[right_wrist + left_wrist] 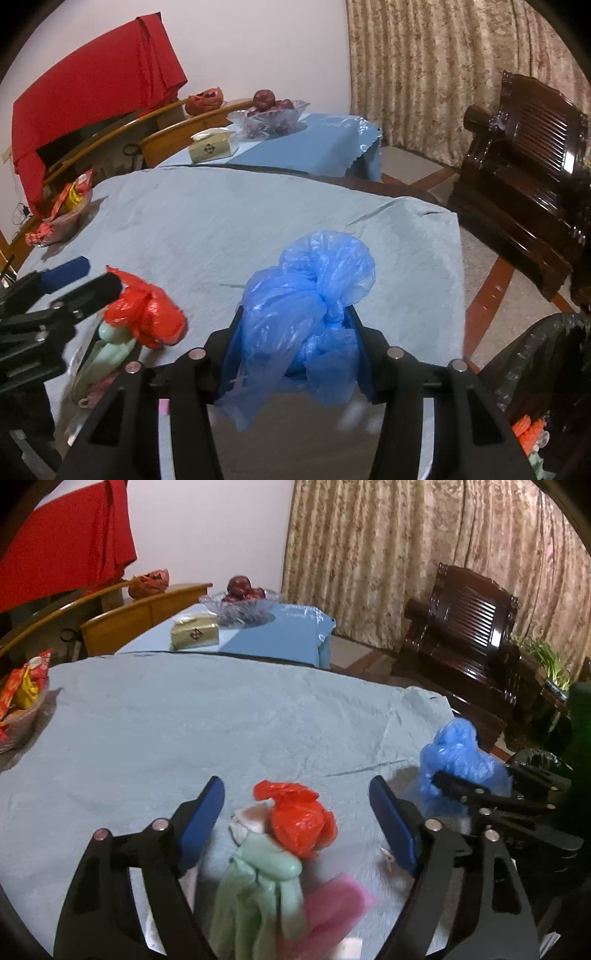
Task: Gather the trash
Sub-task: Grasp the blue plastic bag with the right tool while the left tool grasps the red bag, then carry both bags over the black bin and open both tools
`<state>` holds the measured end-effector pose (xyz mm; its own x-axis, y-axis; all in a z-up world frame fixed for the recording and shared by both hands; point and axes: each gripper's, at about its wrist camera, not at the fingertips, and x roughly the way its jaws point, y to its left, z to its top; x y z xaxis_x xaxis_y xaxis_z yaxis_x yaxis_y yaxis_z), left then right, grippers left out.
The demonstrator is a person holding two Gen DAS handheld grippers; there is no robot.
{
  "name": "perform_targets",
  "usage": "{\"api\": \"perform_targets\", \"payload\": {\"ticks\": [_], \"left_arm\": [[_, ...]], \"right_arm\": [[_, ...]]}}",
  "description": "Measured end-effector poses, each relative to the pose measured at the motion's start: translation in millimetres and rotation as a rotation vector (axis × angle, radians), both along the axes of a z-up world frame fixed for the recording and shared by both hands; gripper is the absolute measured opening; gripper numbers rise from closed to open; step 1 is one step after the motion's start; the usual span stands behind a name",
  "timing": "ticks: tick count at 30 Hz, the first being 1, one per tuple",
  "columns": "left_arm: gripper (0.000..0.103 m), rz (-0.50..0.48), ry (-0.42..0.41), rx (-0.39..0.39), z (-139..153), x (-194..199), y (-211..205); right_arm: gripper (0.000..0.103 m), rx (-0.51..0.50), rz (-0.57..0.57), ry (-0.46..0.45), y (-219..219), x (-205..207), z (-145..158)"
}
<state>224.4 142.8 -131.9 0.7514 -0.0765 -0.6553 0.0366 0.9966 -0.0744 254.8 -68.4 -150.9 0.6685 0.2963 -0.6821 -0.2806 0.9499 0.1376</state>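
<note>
Collection is mid-way. My right gripper (pixel 295 347) is clamped on the blue bag (pixel 310 306): both pads press into the crumpled plastic, and the knot and loose top stick out above the jaws. In the right view a loose flap hangs below them, and the bag looks lifted off the cloth (pixel 221 221), though I can't confirm clearance from this angle.

The bin (pixel 546 354), lined in black, sits low at my right, off the table edge. Orange scraps are already inside. Next for the right, as I judge it: carry the bag out over the rim, then release. Watch the hanging flap, which could snag the liner or the table edge.

My left gripper (pixel 295 834) has its jaws apart and nothing gripped. The red bag (pixel 299 819) sits between the blue fingers (pixel 203 823), nearer the far end, touching neither as far as I can see. Right behind it, toward me, is a pale green bag (pixel 262 882) and something pink (pixel 332 904), blurred, with white scraps around them. All of this lies on the cloth in one small heap.

Next for the left: settle down onto the red bag and close. The risk is pinching the green piece along with it, since the two touch. That's fine if it's all trash, but it's a looser hold.

The two grippers are near each other, so carry the blue bag away first.
</note>
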Motion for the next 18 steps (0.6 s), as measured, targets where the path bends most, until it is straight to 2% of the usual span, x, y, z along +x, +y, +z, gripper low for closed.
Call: {"api": "perform_targets", "payload": {"ticks": [2,6,11,14,18], "left_arm": [[0.064,-0.013,0.027,0.005,-7,7,-4],[0.053,-0.041,0.081,0.018,-21,18,-11],[0.028,-0.052,0.116,0.011,-27,21,-14],[0.019,-0.050,0.104,0.017,-25,18,-14],[0.016,-0.051,0.058,0.004,-12,10,-15]], "right_arm": [[0.051,0.004,-0.004,0.004,-2,3,-2],[0.051,0.011,-0.006,0.018,-4,6,-8],[0.051,0.018,0.002,0.031,-3,6,-13],[0.051,0.027,0.006,0.028,-2,3,-12],[0.051,0.030,0.008,0.011,-4,-3,-5]]}}
